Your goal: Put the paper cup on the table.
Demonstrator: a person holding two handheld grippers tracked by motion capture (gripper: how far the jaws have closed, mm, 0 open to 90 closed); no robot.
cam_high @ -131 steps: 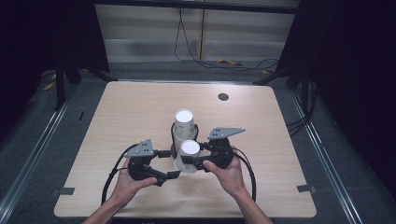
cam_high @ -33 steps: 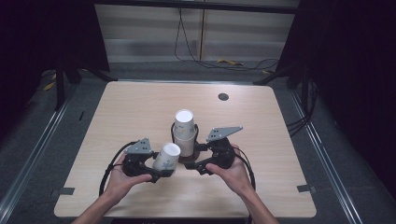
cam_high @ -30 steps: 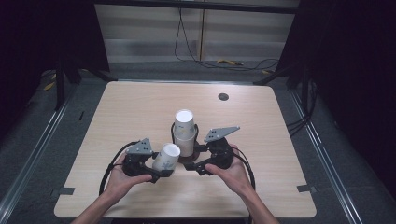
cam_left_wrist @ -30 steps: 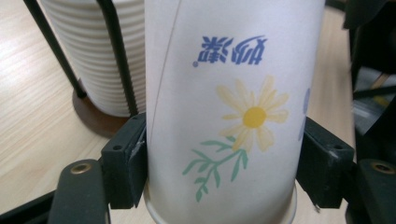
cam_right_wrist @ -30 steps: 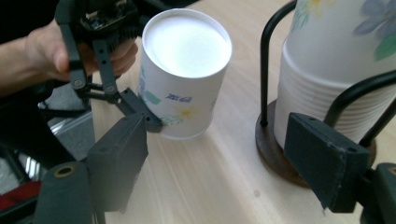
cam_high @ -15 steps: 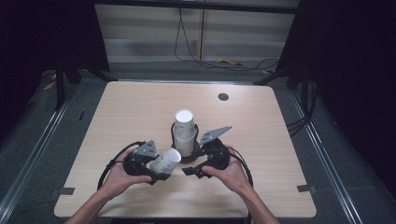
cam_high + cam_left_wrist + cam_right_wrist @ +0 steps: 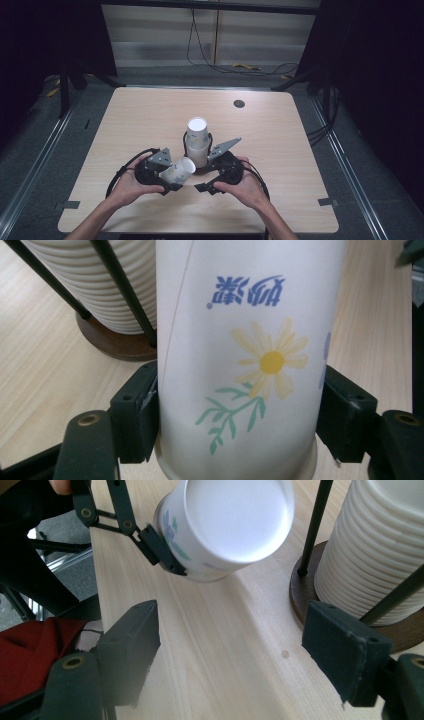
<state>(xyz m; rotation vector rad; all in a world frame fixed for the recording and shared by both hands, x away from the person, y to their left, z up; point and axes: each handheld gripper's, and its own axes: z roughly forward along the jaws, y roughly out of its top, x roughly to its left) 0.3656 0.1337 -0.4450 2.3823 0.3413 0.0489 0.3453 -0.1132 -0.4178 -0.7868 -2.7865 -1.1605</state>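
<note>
On the wooden table [image 7: 310, 165], the stack of cups [image 7: 197, 141] stands mid-frame in its wire holder. Just lower left, the left gripper [image 7: 167, 176] pinches a flowered paper cup [image 7: 178, 171], tilted; squeezing harder could crumple it. The right gripper [image 7: 209, 186] gapes empty and, swinging, could knock the stack.

A lab-like recording booth: black curtains [image 7: 45, 45], loose floor cables [image 7: 235, 62], a lone wooden table [image 7: 150, 115].
</note>
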